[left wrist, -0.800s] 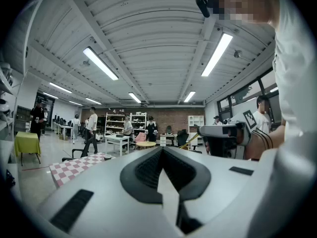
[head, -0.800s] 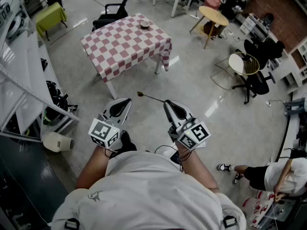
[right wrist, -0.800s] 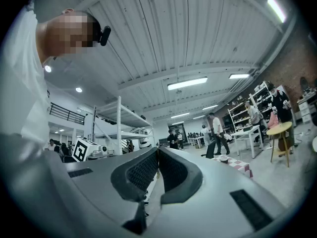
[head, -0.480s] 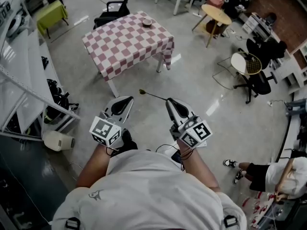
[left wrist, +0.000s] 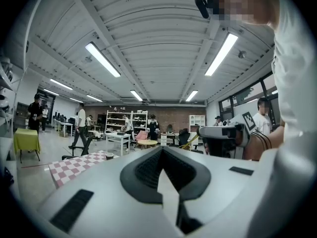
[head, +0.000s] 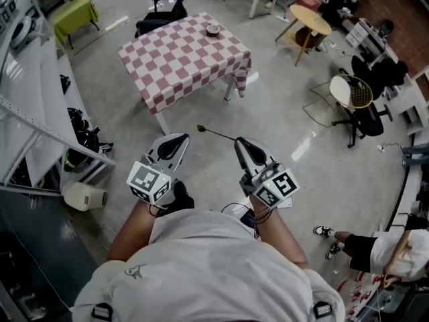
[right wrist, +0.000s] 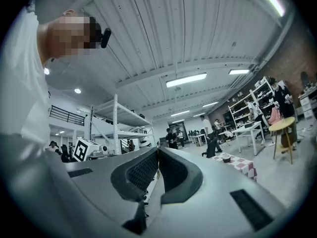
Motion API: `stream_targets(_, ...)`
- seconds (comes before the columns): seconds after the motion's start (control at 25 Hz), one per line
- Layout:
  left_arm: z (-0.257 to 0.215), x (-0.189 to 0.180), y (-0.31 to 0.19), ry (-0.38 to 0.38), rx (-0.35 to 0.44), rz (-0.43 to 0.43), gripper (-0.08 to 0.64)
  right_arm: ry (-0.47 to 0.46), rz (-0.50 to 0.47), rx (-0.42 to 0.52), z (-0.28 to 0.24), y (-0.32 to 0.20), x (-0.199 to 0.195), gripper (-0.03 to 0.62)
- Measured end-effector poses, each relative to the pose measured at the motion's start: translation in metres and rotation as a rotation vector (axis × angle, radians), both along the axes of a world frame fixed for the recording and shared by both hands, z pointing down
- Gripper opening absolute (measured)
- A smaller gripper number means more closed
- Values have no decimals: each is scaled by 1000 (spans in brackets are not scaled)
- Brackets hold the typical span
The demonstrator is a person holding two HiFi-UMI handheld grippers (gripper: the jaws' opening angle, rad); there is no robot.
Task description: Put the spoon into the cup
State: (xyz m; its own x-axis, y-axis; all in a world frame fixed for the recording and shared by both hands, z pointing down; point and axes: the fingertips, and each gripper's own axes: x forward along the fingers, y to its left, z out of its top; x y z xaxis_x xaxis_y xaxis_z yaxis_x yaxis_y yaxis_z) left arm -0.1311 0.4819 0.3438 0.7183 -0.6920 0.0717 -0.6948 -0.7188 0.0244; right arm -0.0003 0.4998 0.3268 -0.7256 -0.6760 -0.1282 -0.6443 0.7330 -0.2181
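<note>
Spoon (head: 216, 134) juts forward from the right tool (head: 238, 143), whose jaws are closed on the handle's end. Thin, stiff and light, it may pivot in that grip. Left tool (head: 177, 139) is closed on nothing. Cup (head: 212, 29) sits well ahead on the checked tabletop (head: 181, 59). Only the head view shows the spoon's bowl; the right gripper view shows a mere sliver.

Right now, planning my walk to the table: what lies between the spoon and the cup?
In the head view, only bare floor, then the near stretch of the checkered table. Nothing stands between the spoon and the cup.
</note>
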Motion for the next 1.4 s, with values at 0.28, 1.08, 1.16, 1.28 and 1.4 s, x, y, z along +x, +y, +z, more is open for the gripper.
stream_targets(0.28, 2, -24, -46, 5, -7, 9, 14, 8, 11, -4, 2, -47, -22, 34)
stream_targets(1.08, -2, -70, -158, -10, -16, 145, 14, -41, 94, -5, -12, -172, -83, 34)
stream_targets(1.16, -4, -64, -166, -10, 0, 146, 14, -42, 80, -7, -10, -187, -82, 34)
stream_targets(1.28, -2, -59, -182, -17, -4, 128, 14, -44, 57, -4, -10, -208, -78, 34)
stream_targets(1.4, -5, -56, -202, -12, 1, 91, 14, -57, 35, -9, -11, -233, -68, 34)
